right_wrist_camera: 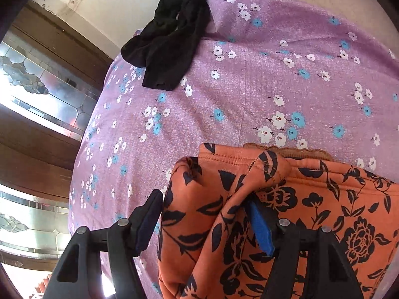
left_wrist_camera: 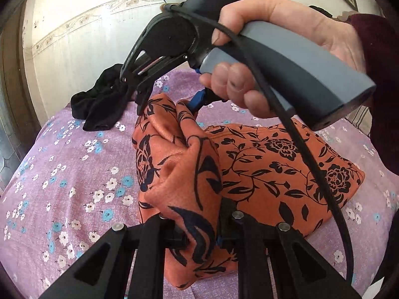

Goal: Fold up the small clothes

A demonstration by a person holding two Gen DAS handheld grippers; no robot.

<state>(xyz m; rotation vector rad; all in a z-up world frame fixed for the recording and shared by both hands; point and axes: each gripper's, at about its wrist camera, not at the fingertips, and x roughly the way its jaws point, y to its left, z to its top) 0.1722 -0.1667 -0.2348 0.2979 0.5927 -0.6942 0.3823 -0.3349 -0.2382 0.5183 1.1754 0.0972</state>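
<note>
An orange garment with black flowers (left_wrist_camera: pixel 261 164) (right_wrist_camera: pixel 324 199) lies partly folded on the purple flowered bed cover (left_wrist_camera: pixel 69 174) (right_wrist_camera: pixel 249 79). My left gripper (left_wrist_camera: pixel 197 224) is shut on a bunched fold at the garment's near edge. That fold rises to my right gripper (left_wrist_camera: pixel 169 102) (right_wrist_camera: pixel 204 224), which a hand (left_wrist_camera: pixel 274 49) holds over the far side. Its jaws stand apart with a ridge of fabric between them. Both pads (right_wrist_camera: pixel 259 226) show bare, and cloth hangs over the tip of one finger.
A crumpled black garment (left_wrist_camera: pixel 102 107) (right_wrist_camera: pixel 172 37) lies at the bed's far corner by the pale wall (left_wrist_camera: pixel 87 37). A wooden frame with patterned glass (right_wrist_camera: pixel 37 87) stands left of the bed. A black cable (left_wrist_camera: pixel 299 149) runs from the right gripper across the garment.
</note>
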